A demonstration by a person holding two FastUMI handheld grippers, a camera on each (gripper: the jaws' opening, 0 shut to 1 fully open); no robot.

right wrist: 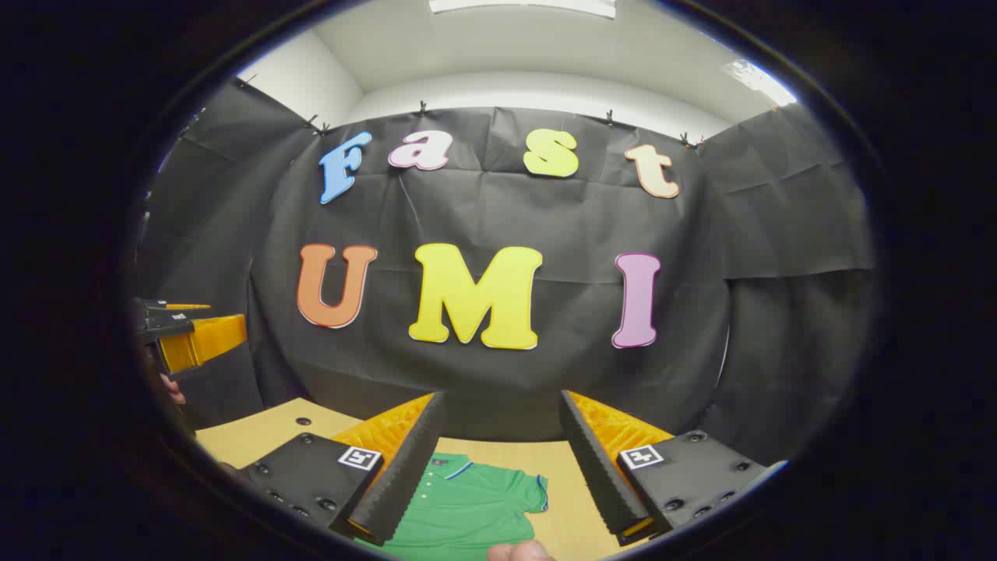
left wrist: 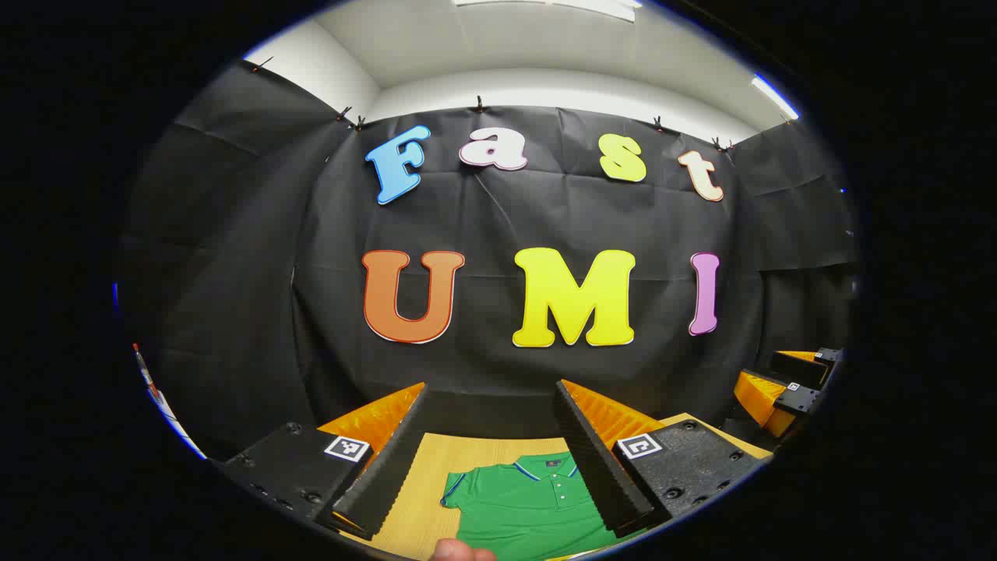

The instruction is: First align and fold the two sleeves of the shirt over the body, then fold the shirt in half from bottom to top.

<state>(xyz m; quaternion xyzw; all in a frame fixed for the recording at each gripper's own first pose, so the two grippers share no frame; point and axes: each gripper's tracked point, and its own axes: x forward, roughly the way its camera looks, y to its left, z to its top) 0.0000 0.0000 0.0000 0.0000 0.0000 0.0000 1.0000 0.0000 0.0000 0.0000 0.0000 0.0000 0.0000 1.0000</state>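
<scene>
— Left gripper view: where was the shirt (left wrist: 530,502)?
— Flat on the wooden table (left wrist: 413,506), below both grippers — left gripper (left wrist: 494,460) and right gripper (right wrist: 498,467) gaped wide, holding nothing.
— Its look?
— Green polo, sleeves spread.

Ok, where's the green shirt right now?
The green shirt lies flat on the wooden table, collar toward the booth wall, seen low between the open jaws in both gripper views.

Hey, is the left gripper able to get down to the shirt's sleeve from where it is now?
Probably yes. The left gripper is open above the green shirt, and the sleeve lies flat on the wooden table with nothing between them.
</scene>
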